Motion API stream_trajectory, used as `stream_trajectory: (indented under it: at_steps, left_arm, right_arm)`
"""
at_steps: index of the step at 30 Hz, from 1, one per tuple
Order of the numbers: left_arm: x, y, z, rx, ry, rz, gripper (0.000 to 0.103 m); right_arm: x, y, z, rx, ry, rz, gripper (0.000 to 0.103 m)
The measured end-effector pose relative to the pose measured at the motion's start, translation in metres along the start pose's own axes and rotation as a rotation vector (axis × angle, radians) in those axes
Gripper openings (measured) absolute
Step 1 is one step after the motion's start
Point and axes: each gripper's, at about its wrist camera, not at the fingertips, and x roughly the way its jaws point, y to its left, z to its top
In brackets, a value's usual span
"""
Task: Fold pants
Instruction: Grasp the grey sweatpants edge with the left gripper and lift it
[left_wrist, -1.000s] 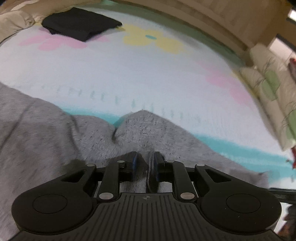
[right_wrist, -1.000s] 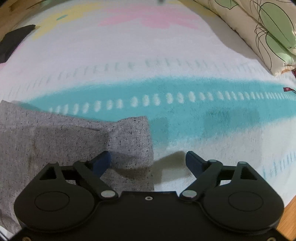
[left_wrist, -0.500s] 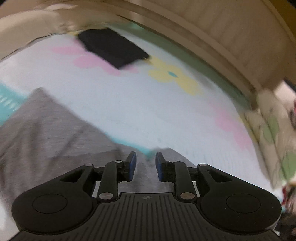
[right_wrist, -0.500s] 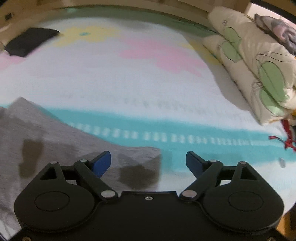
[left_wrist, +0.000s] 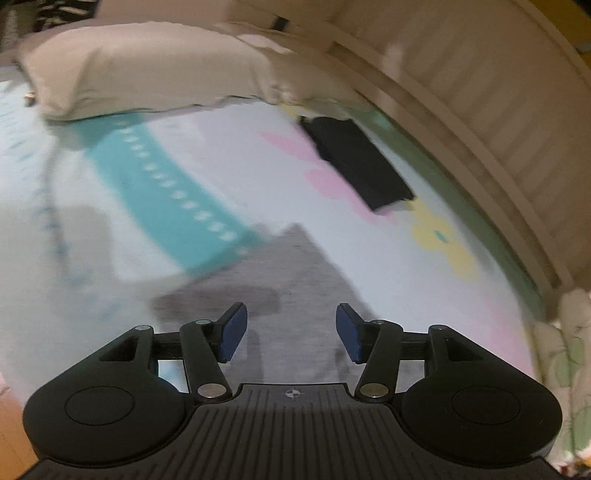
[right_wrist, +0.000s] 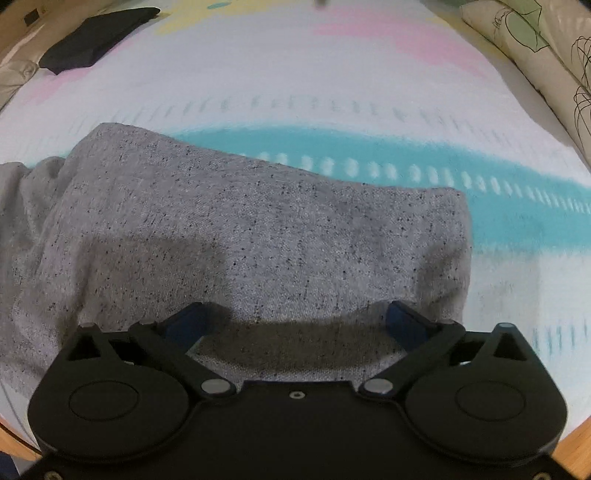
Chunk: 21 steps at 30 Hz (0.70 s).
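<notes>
The grey pants (right_wrist: 236, 236) are lying bunched on the bed (right_wrist: 332, 74), near its front edge. The left claw (left_wrist: 288, 328) is opening over them, gripping nothing; the right claw (right_wrist: 295, 321) is spreading wide astride a fold, so closing here is risking a wrinkled, lopsided crease.

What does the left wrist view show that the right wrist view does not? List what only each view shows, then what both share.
Only the left wrist view: a large beige pillow, a slatted wooden bed frame, and the left gripper, jaws opening with nothing between them.
Only the right wrist view: the right gripper, jaws opening just above the cloth.
Both: the grey pants, a folded black garment, the patterned sheet.
</notes>
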Motion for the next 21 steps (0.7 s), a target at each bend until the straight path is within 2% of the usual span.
stream_trajectory:
  at_steps: [3, 6, 8, 10, 11, 15, 17, 21]
  left_arm:
    - [0.0, 0.019, -0.004, -0.045, 0.033, 0.03, 0.052]
    - [-0.001, 0.032, -0.011, -0.098, 0.048, 0.024, 0.056]
    - [0.001, 0.037, -0.014, -0.129, 0.064, 0.02, 0.068]
    - [0.008, 0.039, -0.018, -0.167, 0.094, -0.001, 0.069]
    - [0.012, 0.039, -0.021, -0.174, 0.1, -0.007, 0.072]
    - [0.018, 0.034, -0.025, -0.167, 0.059, -0.007, 0.083]
    - [0.022, 0.035, -0.025, -0.2, 0.031, -0.026, 0.092]
    - [0.033, 0.028, -0.024, -0.22, -0.022, -0.036, 0.101]
  right_arm:
    - [0.001, 0.0, 0.0, 0.008, 0.008, 0.002, 0.102]
    - [0.002, -0.001, 0.003, 0.016, 0.014, -0.005, 0.102]
    - [0.001, 0.001, 0.009, 0.018, 0.013, -0.007, 0.102]
    - [0.004, 0.002, 0.011, 0.015, 0.006, -0.007, 0.102]
    - [0.007, 0.002, 0.011, 0.015, 0.002, -0.006, 0.102]
    - [0.006, 0.001, 0.006, 0.014, -0.009, -0.002, 0.103]
    - [0.005, 0.0, 0.004, 0.015, -0.012, -0.002, 0.103]
    - [0.004, -0.001, 0.002, 0.017, -0.016, 0.001, 0.103]
